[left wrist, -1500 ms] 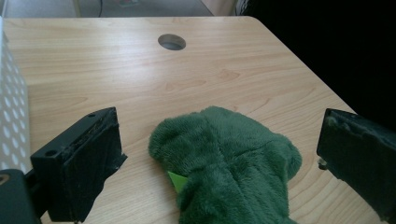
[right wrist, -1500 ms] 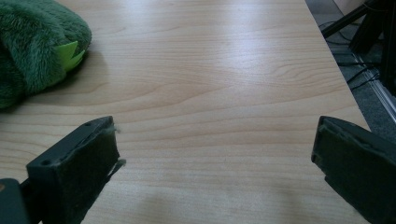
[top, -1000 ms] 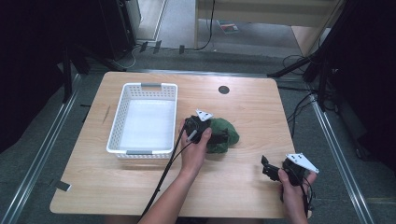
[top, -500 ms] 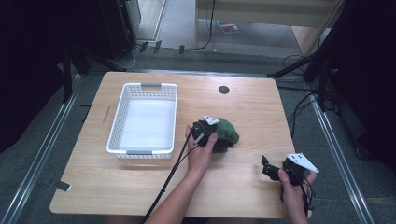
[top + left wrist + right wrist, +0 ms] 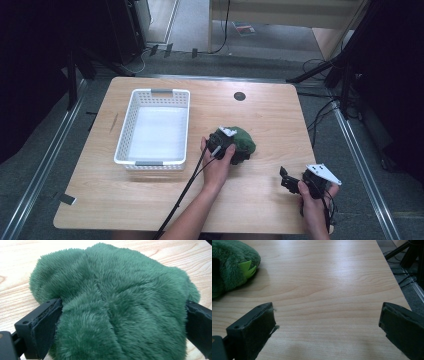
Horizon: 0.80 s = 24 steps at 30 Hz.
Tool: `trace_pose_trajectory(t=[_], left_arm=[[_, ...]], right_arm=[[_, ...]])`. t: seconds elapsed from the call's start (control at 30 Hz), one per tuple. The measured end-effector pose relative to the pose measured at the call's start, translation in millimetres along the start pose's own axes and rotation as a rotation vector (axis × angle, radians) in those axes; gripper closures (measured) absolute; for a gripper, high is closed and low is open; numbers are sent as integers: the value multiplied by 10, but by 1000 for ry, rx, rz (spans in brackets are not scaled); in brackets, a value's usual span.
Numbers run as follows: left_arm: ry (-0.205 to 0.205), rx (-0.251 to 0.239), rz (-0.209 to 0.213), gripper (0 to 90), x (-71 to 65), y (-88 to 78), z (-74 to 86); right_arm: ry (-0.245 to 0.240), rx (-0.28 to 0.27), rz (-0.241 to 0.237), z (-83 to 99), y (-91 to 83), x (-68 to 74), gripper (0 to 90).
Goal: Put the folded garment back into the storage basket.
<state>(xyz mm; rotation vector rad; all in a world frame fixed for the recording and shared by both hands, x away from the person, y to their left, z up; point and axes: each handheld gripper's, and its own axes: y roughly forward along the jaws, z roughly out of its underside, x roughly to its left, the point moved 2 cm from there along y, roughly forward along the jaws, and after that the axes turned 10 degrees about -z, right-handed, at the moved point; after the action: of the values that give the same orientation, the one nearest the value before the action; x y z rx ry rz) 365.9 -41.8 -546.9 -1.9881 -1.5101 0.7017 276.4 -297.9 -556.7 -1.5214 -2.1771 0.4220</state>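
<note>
Since a second ago the left gripper (image 5: 235, 150) has slid rightward across the table (image 5: 270, 115), away from the basket, and the green plush toy (image 5: 243, 141) has gone with it, ending a little farther right and nearer the person. That toy now lies on the bare wood right of centre, well apart from the white basket (image 5: 154, 129). In the left gripper view the plush toy (image 5: 117, 302) bulges between the two black jaws, which press into its fur on either side, so the tool is clamped on it. The left hand (image 5: 217, 167) wraps the tool's body, its cable trailing back toward the table's near edge.

Over by the near right corner, the right gripper (image 5: 289, 181) sits where it was, held low by the right hand (image 5: 312, 197), its jaws spread wide over empty wood. Its own view catches the toy's (image 5: 232, 265) edge at upper left, with a light green jagged trim (image 5: 247, 268). A dark round grommet (image 5: 239, 96) marks the far side of the tabletop.
</note>
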Motion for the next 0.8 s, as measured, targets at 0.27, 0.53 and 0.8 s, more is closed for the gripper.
trace_pose_trajectory(t=[0.27, 0.53, 0.8], left_arm=[[-44, 7, 22, 0, 39, 49, 40], [-37, 20, -3, 0, 17, 76, 61], [-17, 28, -18, 0, 11, 85, 65]], right_arm=[[4, 1, -1, -1, 1, -5, 8], [1, 2, -1, -2, 2, -4, 8], [3, 3, -2, -3, 7, -6, 8]])
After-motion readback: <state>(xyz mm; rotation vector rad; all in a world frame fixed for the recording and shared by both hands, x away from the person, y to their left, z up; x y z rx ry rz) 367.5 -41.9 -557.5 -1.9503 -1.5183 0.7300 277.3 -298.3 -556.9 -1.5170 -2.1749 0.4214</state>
